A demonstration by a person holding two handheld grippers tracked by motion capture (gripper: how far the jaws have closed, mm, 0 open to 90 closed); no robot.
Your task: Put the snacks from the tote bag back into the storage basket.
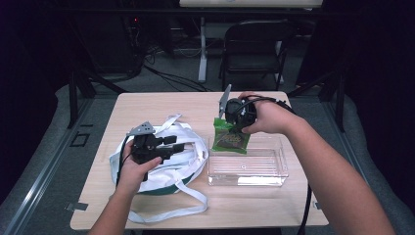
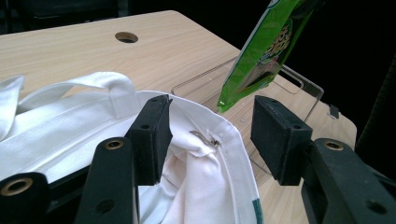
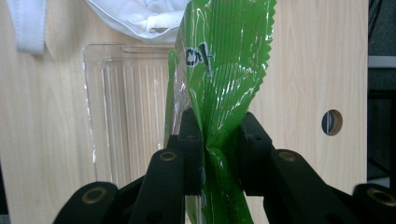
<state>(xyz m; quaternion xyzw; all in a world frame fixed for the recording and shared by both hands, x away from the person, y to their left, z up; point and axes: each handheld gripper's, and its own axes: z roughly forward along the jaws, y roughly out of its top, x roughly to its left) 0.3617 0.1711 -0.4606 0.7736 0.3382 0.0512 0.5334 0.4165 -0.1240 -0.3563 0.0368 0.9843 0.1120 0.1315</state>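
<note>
A white tote bag (image 1: 191, 161) lies on the left of the wooden table (image 1: 161, 100). My left gripper (image 1: 172, 144) hovers over it with its jaws open. In the left gripper view the bag's stitched rim (image 2: 229, 140) sits between the pads; the left pad is next to the fabric and the right pad stands apart from it. My right gripper (image 1: 230, 125) is shut on a green snack packet (image 1: 230, 138), which hangs over the far left corner of a clear plastic bin (image 1: 247, 178). The packet (image 3: 224, 60) is creased where it is pinched between the pads.
The bag's long white straps (image 1: 166, 213) trail toward the table's front edge. A round cable hole (image 3: 331, 122) is in the tabletop near the bin. A black chair (image 1: 254, 44) stands behind the table. The bin (image 3: 126, 107) has nothing in it.
</note>
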